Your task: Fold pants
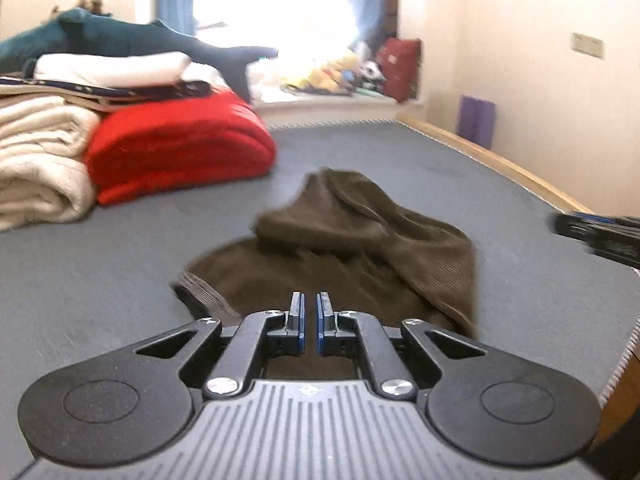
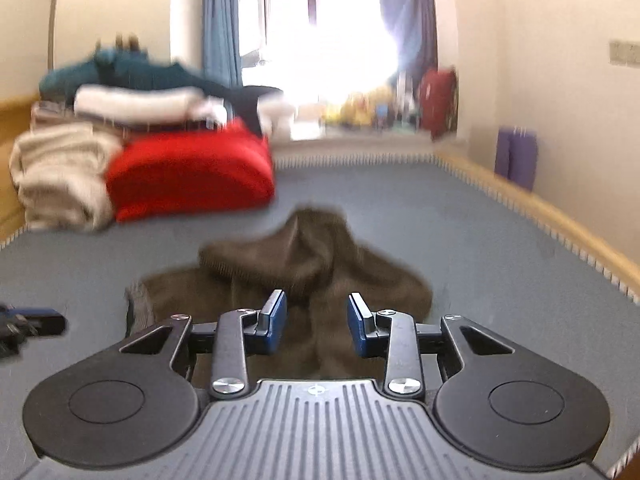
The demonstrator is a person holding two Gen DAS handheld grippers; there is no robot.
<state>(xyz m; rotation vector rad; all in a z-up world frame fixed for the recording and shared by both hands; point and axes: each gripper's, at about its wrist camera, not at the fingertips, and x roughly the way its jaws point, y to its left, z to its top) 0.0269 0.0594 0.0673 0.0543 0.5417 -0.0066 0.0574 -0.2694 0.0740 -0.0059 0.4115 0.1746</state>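
Here pants crumpled, waistband left, legs rightward.

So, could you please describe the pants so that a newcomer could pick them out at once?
Start from the grey mattress that fills the room. The pants lie crumpled on its near middle, just ahead of both grippers. They are the only dark brown, unfolded heap, apart from the folded red blanket and cream bedding stacked behind.

Brown pants on grey bed; red blanket.
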